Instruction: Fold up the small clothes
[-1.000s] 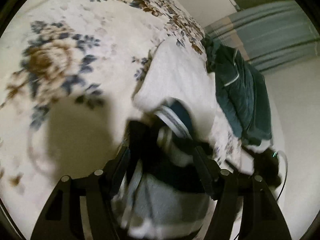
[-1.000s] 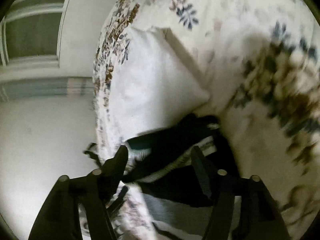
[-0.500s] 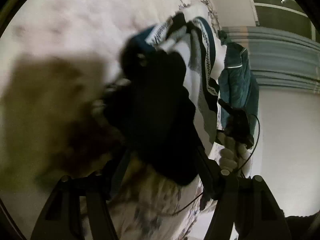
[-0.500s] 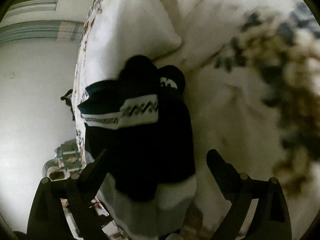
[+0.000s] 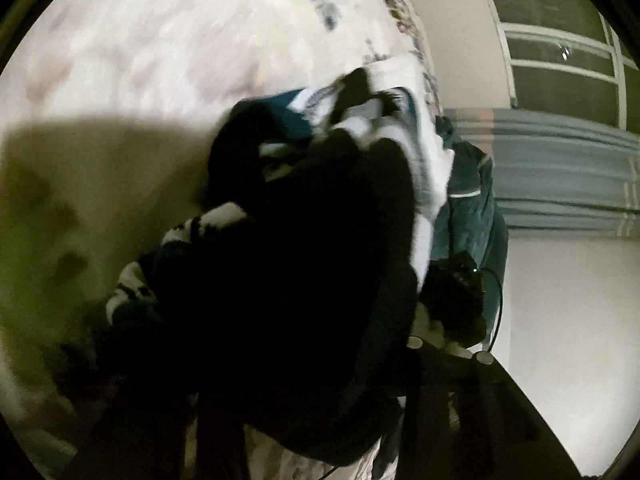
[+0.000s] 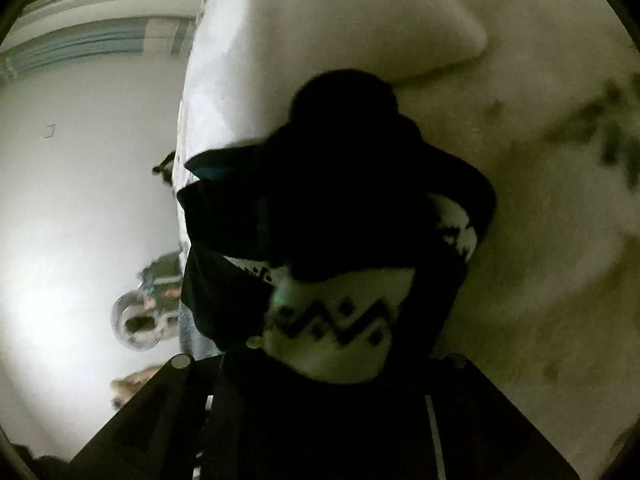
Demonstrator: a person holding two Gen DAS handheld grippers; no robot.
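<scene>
— What are the two grippers doing?

— The left gripper has just been closing its jaws, and the dark sweater fills the whole space between them. The cloth is bunched so thickly over the fingers that I cannot tell whether the pads are actually biting on it.

— And the other one?

— Much the same. The right gripper has also just been closing, and the sweater with its white zigzag band sits right between its fingers. Everything down there is black on black, so I cannot tell whether it is pinching the cloth.

— Where is the sweater itself?

— Crumpled in a heap on the bed, on the pale flowered bedspread, near the edge of the mattress. A white pillow lies just behind it.

— Anything else around?

— A teal garment hangs over the bed's edge beyond the heap, and past that there is the pale wall, a striped curtain and a dark window.
</scene>
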